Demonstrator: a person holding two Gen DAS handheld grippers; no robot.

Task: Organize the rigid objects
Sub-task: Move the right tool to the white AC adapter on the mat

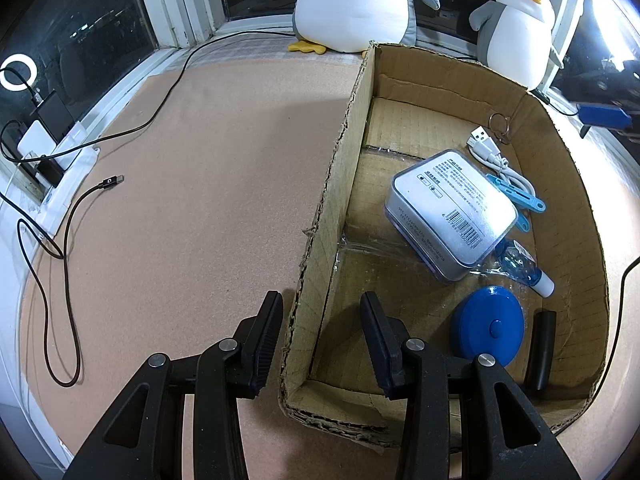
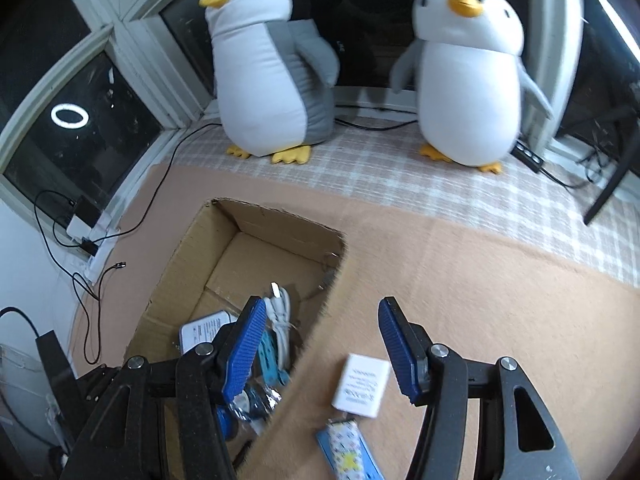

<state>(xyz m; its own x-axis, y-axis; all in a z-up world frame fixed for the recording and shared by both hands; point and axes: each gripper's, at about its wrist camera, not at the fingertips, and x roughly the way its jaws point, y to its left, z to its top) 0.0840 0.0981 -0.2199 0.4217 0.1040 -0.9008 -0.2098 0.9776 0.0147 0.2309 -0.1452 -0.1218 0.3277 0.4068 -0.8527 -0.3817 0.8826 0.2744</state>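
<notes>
An open cardboard box [image 1: 440,60] holds a silver tin [image 1: 452,212], a blue round case [image 1: 488,322], a black cylinder [image 1: 542,348], a white USB cable [image 1: 496,156], a light blue clip [image 1: 520,196] and a small clear-blue bottle [image 1: 520,266]. My left gripper [image 1: 322,300] straddles the box's left wall, one finger outside and one inside, with a gap showing. My right gripper [image 2: 322,308] stands open over the box's [image 2: 280,216] right wall, nothing between its fingers. Below it on the tan mat lie a small white box [image 2: 361,390] and a blue patterned item [image 2: 348,452].
Two plush penguins [image 2: 272,80] [image 2: 468,80] stand on the checked cloth by the window. Black cables [image 1: 72,272] and a charger block [image 1: 40,136] lie along the left edge of the mat. A key ring [image 1: 500,124] sits in the box's far corner.
</notes>
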